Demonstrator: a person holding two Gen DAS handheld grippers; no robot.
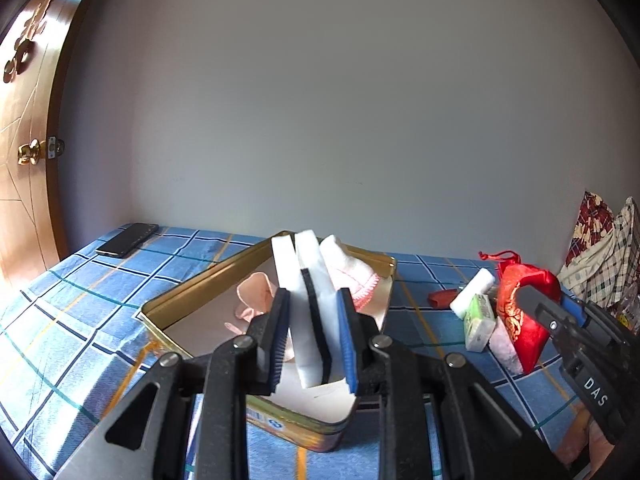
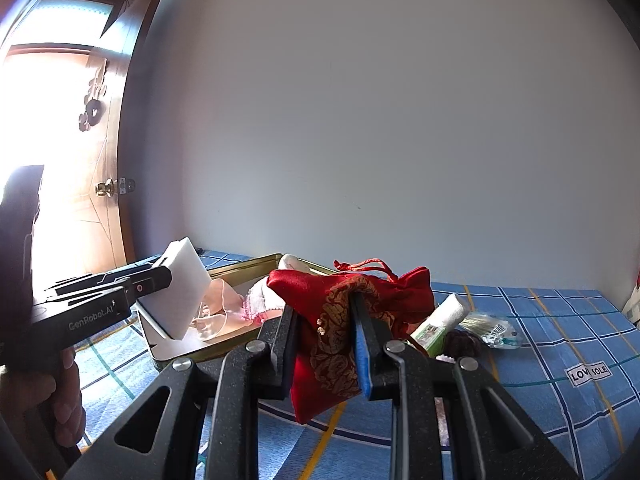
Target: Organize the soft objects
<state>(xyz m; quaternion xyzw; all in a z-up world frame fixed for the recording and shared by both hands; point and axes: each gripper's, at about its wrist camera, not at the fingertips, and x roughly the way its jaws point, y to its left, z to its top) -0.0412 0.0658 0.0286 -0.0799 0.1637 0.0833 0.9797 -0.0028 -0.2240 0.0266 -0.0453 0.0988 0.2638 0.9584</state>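
Note:
My left gripper [image 1: 314, 304] is shut on a stack of white sponges [image 1: 310, 276] with a black layer, held over the open gold tin [image 1: 208, 280]. The sponges [image 2: 180, 292] and left gripper [image 2: 160, 276] also show in the right wrist view. The tin [image 2: 240, 266] holds a pink ribbon [image 1: 252, 292] and a white-pink cloth [image 1: 352, 272]. My right gripper [image 2: 324, 308] is shut on a red drawstring pouch [image 2: 340, 320] and holds it above the bed. The pouch [image 1: 520, 300] and right gripper [image 1: 532, 296] show at the right of the left wrist view.
The blue plaid bedsheet [image 1: 80, 320] carries a phone [image 1: 128, 240] at far left, a white roll [image 1: 472, 292], a green tissue pack [image 1: 480, 320], a packet of cotton swabs [image 2: 488, 328] and a dark scrunchie [image 2: 460, 342]. Patterned clothes [image 1: 600, 248] lie far right. A wooden door [image 1: 24, 160] stands left.

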